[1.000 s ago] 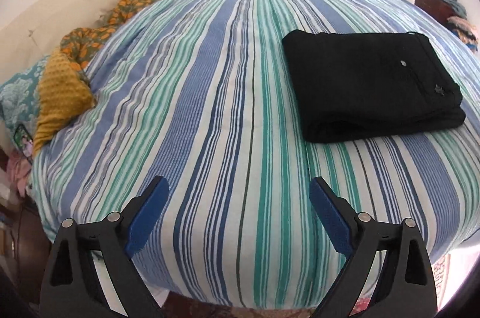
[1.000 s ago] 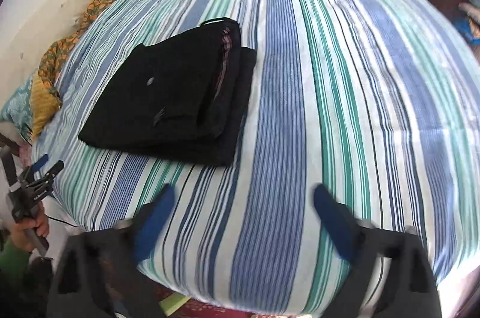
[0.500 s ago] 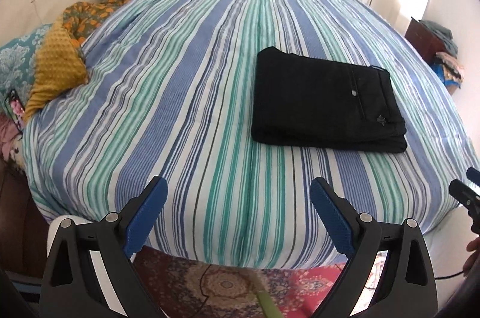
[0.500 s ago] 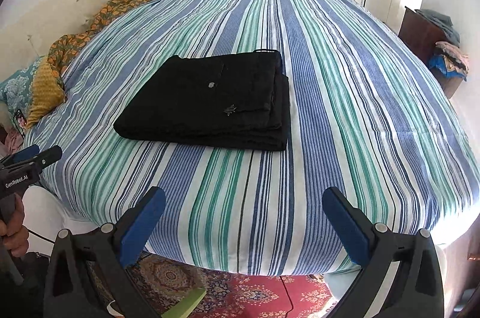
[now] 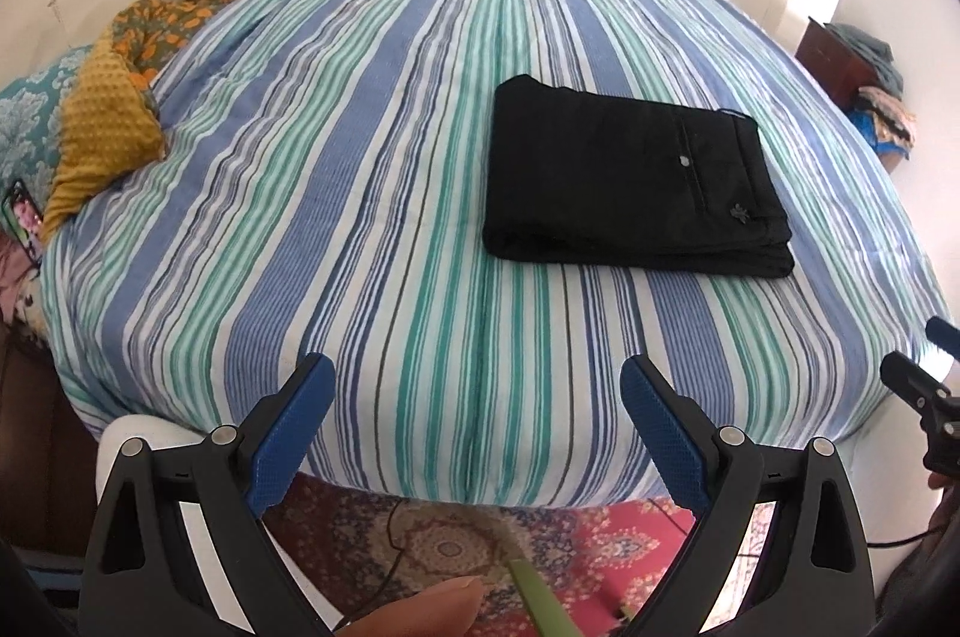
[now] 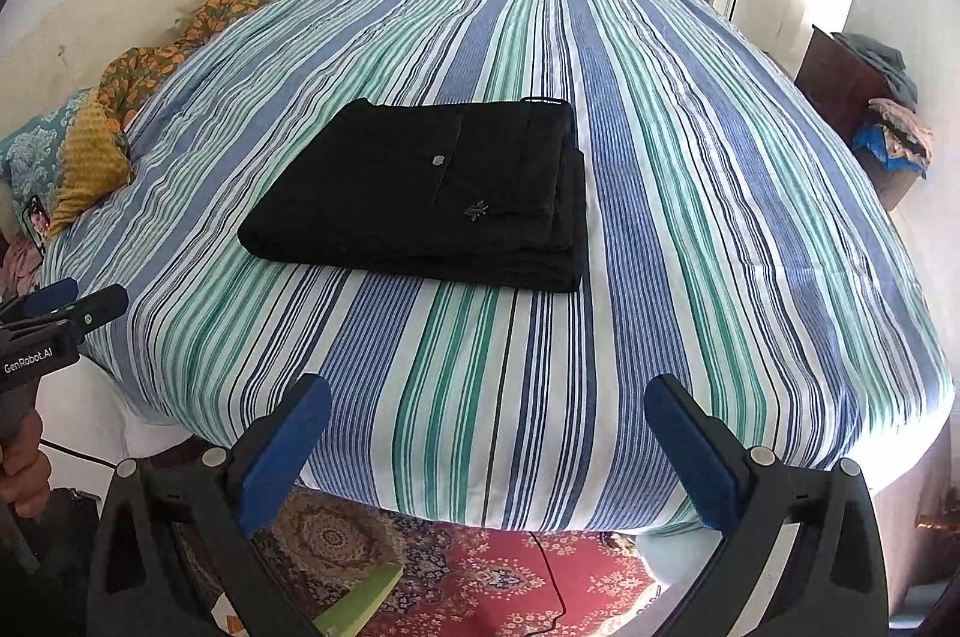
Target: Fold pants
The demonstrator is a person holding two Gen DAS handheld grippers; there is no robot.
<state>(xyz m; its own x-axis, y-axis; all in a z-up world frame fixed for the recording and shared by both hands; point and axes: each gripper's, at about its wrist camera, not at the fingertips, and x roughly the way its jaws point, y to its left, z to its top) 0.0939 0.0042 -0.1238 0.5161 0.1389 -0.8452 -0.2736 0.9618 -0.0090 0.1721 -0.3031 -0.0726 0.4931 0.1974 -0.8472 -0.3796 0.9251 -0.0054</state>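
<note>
The black pants (image 5: pixel 630 187) lie folded into a flat rectangle on the striped bed (image 5: pixel 372 156), right of centre in the left wrist view. They lie near the middle in the right wrist view (image 6: pixel 432 193). My left gripper (image 5: pixel 477 391) is open and empty, held off the near edge of the bed. My right gripper (image 6: pixel 489 418) is open and empty, also off the near edge. Neither touches the pants. The left gripper also shows at the left edge of the right wrist view (image 6: pixel 54 313).
Yellow and orange floral pillows (image 5: pixel 120 96) lie at the bed's left side with a phone (image 5: pixel 24 217) beside them. A dark cabinet with clothes (image 6: pixel 870 114) stands at the right. A patterned red rug (image 6: pixel 480 577) covers the floor below.
Both grippers have pulled back and up from the bed, so more of the bed, the rug and the room show. The pants have not moved.
</note>
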